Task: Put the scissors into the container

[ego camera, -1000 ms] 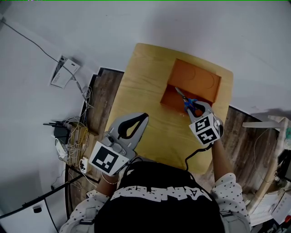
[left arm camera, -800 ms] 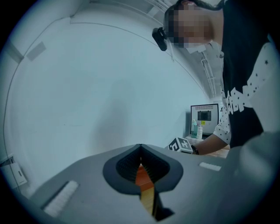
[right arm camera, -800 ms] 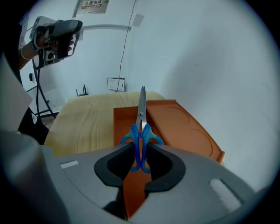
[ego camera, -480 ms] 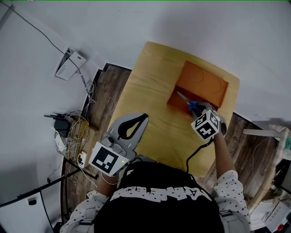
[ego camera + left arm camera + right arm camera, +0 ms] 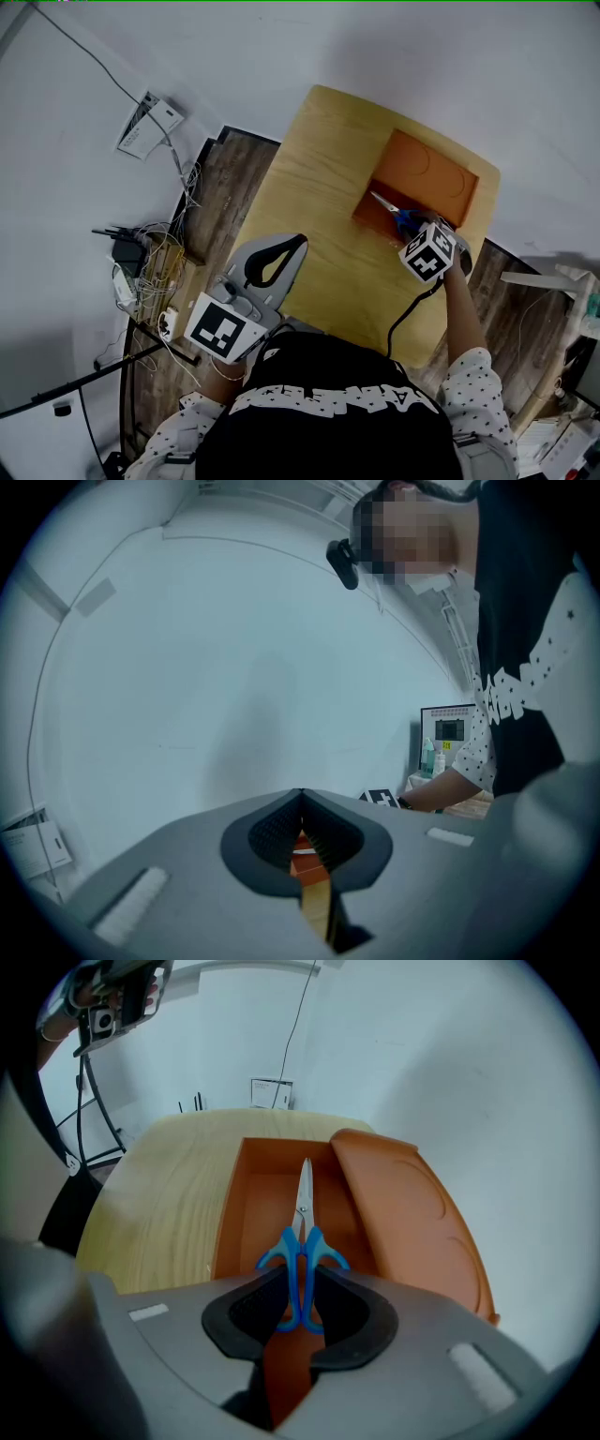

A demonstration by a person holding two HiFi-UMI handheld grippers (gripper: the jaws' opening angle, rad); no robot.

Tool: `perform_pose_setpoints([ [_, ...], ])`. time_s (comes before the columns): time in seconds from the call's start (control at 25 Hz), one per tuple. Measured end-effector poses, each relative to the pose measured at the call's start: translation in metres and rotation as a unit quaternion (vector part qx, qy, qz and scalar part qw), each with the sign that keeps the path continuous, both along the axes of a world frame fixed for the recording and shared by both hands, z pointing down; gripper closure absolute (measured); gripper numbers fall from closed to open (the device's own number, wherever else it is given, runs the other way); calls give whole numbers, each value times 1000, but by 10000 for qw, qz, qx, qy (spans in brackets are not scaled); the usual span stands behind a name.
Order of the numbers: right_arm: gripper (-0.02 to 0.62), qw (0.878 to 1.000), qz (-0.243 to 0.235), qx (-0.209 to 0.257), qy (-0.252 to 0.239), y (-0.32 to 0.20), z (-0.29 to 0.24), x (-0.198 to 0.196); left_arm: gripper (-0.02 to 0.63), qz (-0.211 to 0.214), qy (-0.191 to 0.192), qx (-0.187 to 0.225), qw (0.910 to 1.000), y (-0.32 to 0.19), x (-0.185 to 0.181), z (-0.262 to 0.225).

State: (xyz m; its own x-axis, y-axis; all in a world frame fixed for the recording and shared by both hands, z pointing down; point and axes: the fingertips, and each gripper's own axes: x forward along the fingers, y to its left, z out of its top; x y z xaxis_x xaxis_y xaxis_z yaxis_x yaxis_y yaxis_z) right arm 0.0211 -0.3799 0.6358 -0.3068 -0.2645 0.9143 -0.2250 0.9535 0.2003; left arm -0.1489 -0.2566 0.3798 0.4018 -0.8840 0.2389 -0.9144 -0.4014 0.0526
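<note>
Blue-handled scissors [image 5: 302, 1241] hang blades forward over the open orange container [image 5: 251, 1206], whose lid [image 5: 403, 1213] leans open on the right. My right gripper [image 5: 298, 1277] is shut on the blue handles. In the head view the scissors [image 5: 392, 212] and right gripper [image 5: 414, 228] are at the container's [image 5: 371, 212] near edge, at the far right of the wooden table [image 5: 319, 178]. My left gripper [image 5: 298, 241] hovers at the table's near left corner, tips together, holding nothing. In the left gripper view its jaws [image 5: 300, 797] meet at the tips.
The container's lid [image 5: 433, 172] lies toward the wall. Left of the table, tangled cables and a black router [image 5: 141, 272] lie on the wood floor, with a white box [image 5: 150, 122] by the wall. A pale wooden stand [image 5: 553, 281] is to the right.
My right gripper has carried the scissors a little farther toward the wall, over the container's opening. The left gripper has stayed where it was.
</note>
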Motion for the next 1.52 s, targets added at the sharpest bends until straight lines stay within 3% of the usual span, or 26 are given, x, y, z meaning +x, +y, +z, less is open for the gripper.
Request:
perform_pose_setpoints([
  [0.52, 488, 10000, 15, -81, 37, -2, 7, 6, 604, 32, -4, -23, 10000, 2, -5, 2],
  [0.92, 465, 9991, 282, -82, -302, -3, 0, 3, 604, 73, 25, 27, 10000, 0, -6, -2],
  [0.96, 473, 9985, 358, -58, -412, -3, -4, 1, 604, 90, 29, 32, 10000, -1, -7, -2],
  [1.0, 525, 9973, 467, -24, -564, -4, -9, -1, 604, 110, 29, 39, 9999, -1, -7, -2],
  [1.04, 581, 9954, 607, 12, -740, -4, -15, -2, 604, 132, 28, 54, 9999, -2, -7, -3],
  [1.24, 582, 9779, 1331, 307, -1581, -4, -49, -1, 604, 280, 41, 112, 9995, -5, -4, -6],
  [1.52, 583, 9292, 2414, 816, -2678, 13, -116, 14, 604, 703, 115, 341, 9969, -20, 11, -18],
])
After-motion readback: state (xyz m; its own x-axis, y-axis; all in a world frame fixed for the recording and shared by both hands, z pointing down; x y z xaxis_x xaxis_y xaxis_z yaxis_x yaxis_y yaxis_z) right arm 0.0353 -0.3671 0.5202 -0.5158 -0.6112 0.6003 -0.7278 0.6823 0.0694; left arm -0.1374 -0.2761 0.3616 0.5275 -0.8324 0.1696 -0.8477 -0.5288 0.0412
